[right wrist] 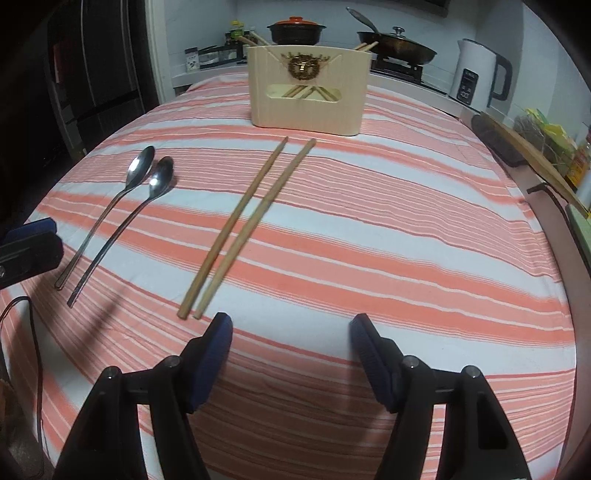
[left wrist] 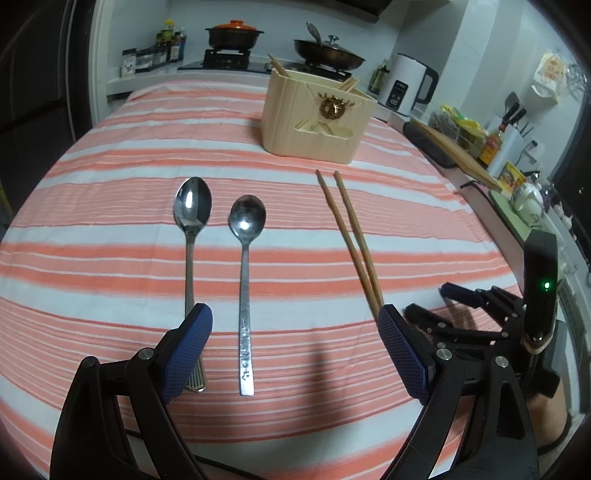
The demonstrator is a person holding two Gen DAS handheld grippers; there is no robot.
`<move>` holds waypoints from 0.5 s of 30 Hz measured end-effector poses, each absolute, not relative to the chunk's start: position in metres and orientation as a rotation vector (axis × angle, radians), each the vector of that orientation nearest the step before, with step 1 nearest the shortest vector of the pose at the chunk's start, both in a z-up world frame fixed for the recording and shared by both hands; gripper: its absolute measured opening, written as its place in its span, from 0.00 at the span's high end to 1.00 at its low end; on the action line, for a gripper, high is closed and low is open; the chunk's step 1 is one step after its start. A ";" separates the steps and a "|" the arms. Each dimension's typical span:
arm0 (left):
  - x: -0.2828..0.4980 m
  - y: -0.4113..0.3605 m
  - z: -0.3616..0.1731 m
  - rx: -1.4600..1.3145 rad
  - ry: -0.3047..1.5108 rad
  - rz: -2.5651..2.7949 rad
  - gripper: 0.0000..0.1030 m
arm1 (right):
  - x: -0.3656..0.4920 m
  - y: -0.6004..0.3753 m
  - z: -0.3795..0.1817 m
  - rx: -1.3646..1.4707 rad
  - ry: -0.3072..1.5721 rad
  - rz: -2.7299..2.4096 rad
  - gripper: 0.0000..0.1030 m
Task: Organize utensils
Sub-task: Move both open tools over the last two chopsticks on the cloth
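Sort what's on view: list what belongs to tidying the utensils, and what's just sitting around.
For the job: two spoons, pair of chopsticks, utensil holder.

Just around: kettle, clay pot, wok, sauce bottles.

We look from left wrist camera, low over striped tablecloth [left wrist: 110,155], tilted down, facing far toward stove [left wrist: 227,59]. Spoons [left wrist: 243,258] near, dead ahead; chopsticks [left wrist: 351,236] to right. From right wrist camera we look same way, set further right: chopsticks [right wrist: 243,229] ahead, spoons [right wrist: 122,206] off left. Both views share spoons, chopsticks, utensil box [left wrist: 317,118], kettle [right wrist: 476,74], stove.
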State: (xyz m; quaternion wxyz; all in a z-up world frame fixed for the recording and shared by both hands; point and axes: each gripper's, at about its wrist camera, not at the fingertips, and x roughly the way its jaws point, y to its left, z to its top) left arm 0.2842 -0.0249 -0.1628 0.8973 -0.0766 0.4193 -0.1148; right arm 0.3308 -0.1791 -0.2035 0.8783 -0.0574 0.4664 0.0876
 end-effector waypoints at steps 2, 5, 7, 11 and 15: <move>0.284 -0.025 -0.163 -0.157 0.867 -0.239 0.11 | 0.328 -0.183 -0.199 -0.114 0.957 0.193 0.34; 0.286 -0.026 -0.165 -0.162 0.873 -0.240 0.11 | 0.321 -0.170 -0.194 -0.109 0.945 0.305 0.34; 0.287 -0.027 -0.165 -0.162 0.874 -0.241 0.11 | 0.320 -0.156 -0.197 -0.161 0.950 0.329 0.34; 0.284 -0.028 -0.164 -0.151 0.870 -0.241 0.11 | 0.323 -0.146 -0.204 -0.182 0.967 0.332 0.34; 0.286 -0.027 -0.168 -0.159 0.883 -0.240 0.11 | 0.329 -0.144 -0.203 -0.187 0.973 0.324 0.34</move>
